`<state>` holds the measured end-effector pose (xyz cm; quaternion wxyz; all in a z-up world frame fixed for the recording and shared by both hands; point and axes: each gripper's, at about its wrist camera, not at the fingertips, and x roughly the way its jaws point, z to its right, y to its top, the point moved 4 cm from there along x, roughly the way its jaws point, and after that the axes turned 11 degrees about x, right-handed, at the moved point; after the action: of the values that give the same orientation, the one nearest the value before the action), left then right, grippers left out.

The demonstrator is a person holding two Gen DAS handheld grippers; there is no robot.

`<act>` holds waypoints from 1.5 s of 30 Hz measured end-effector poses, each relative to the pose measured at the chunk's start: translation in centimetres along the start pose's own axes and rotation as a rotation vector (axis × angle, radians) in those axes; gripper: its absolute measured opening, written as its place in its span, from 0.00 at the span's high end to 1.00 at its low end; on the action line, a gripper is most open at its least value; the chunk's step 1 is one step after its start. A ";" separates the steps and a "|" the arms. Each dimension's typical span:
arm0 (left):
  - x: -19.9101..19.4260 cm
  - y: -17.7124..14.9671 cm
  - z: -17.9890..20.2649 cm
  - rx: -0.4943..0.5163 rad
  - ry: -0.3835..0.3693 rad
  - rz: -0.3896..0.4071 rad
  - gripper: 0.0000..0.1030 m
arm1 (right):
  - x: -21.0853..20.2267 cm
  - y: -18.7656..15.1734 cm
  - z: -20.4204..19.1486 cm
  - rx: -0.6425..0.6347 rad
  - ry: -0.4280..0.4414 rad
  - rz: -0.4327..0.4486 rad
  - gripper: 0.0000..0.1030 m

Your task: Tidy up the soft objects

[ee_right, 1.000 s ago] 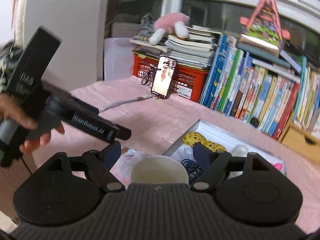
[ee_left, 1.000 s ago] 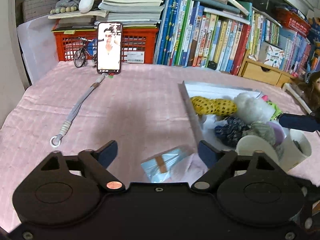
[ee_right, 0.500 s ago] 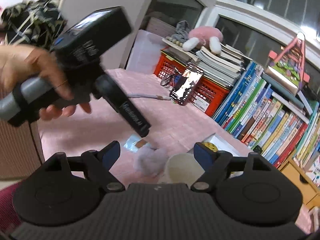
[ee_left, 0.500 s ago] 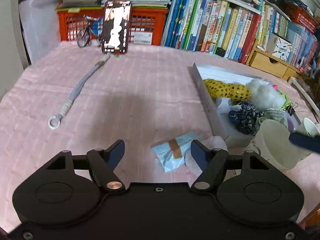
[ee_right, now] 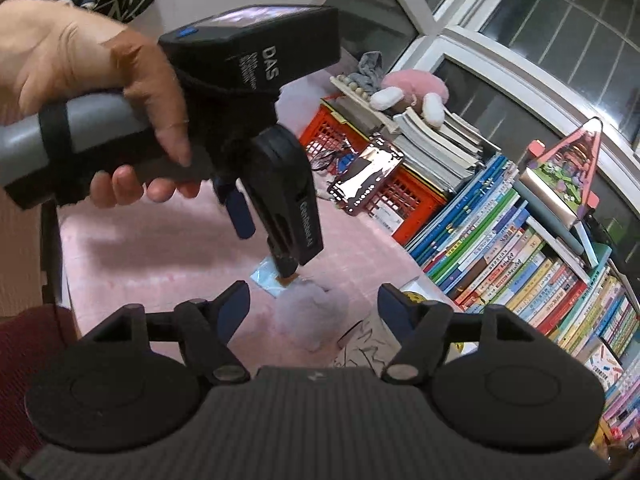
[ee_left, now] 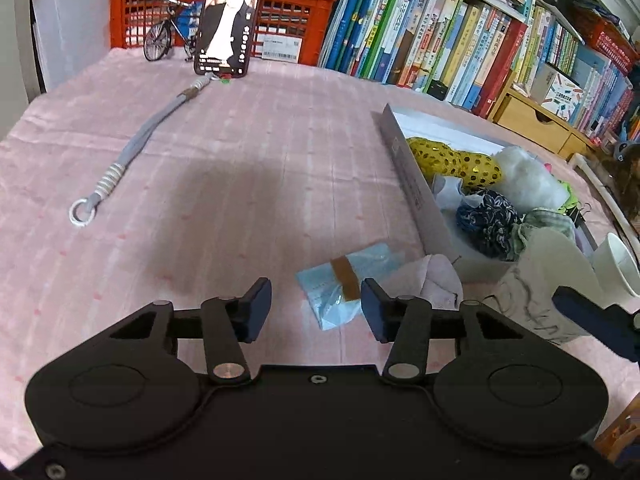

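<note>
Left wrist view: left gripper (ee_left: 316,310), jaws just closing, spread astride pale-blue taped plastic packet (ee_left: 344,282), untouched, just outside shallow white box (ee_left: 416,192); fluffy pink cloth (ee_left: 434,278) alongside. Yellow sequinned pouch (ee_left: 456,160) already inside. Right gripper (ee_right: 314,306) spread, narrowing, empty.

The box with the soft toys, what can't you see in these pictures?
- Box, left wrist view: the near right corner is hidden behind the white cup.
- Same box, right wrist view: nearly all hidden behind the right hand-held gripper.
- Blue packet, right wrist view: partly covered by the left hand-held gripper.
</note>
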<state>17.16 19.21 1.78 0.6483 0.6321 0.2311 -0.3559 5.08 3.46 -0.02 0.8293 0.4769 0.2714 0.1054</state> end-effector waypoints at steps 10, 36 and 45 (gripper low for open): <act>0.9 -0.2 0.1 -0.023 -0.020 -0.010 0.61 | 0.3 0.0 -0.2 -0.009 0.011 0.008 0.27; 0.4 -0.1 -1.1 -0.054 -0.073 -0.025 0.89 | 5.3 -0.3 -1.6 -0.111 -0.091 -0.133 0.36; -1.1 -1.4 -1.8 -0.023 -0.027 -0.010 0.91 | 5.7 -0.5 -1.6 -0.117 -0.086 -0.153 0.61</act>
<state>15.67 21.20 1.57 0.6568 0.6186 0.2295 -0.3651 8.85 6.85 -3.08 0.8723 0.4096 0.2646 0.0369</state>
